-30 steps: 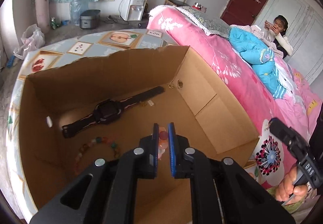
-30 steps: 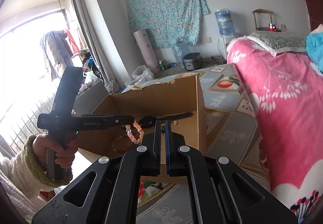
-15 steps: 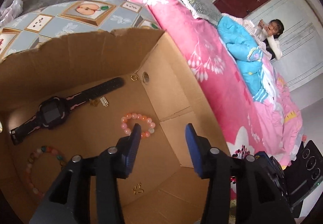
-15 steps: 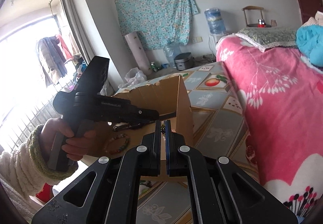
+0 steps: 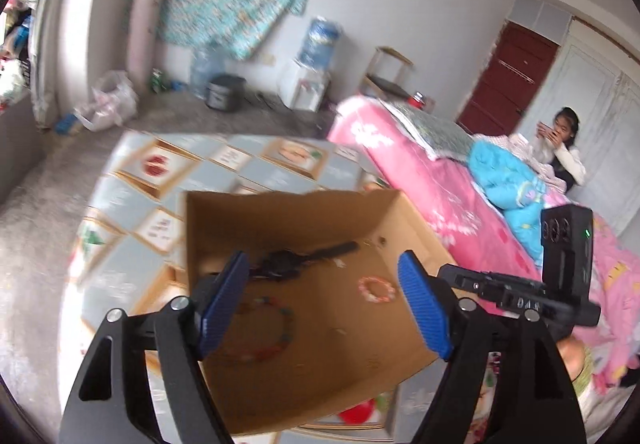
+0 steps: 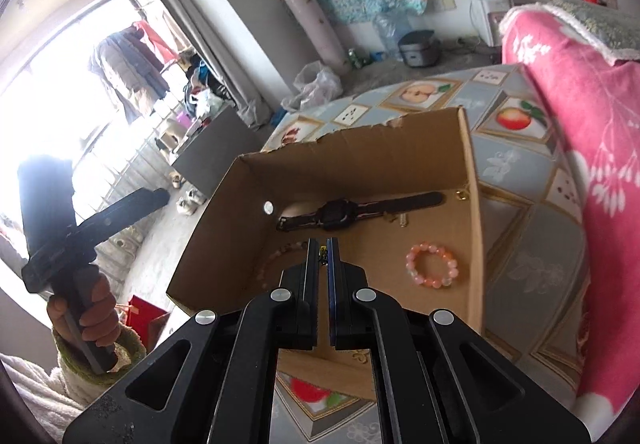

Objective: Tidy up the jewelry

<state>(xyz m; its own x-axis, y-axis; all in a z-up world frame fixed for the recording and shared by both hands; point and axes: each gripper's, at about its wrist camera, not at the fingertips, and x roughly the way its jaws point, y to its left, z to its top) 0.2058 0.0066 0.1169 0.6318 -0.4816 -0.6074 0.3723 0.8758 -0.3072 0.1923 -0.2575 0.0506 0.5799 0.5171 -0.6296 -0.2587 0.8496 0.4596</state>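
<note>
Nearest, the left gripper hangs above the near edge of the cardboard box, its blue-padded jaws opening with nothing between them. The right gripper has its jaws pressed together on something tiny, dark with a yellow speck, too small to name. Inside the box, a pink bead bracelet lies to the right, a multicoloured bead bracelet to the left, and a black watch stretches along the far wall. The box sits on a table with a fruit-patterned cover; a pink bed lies to the right.
</note>
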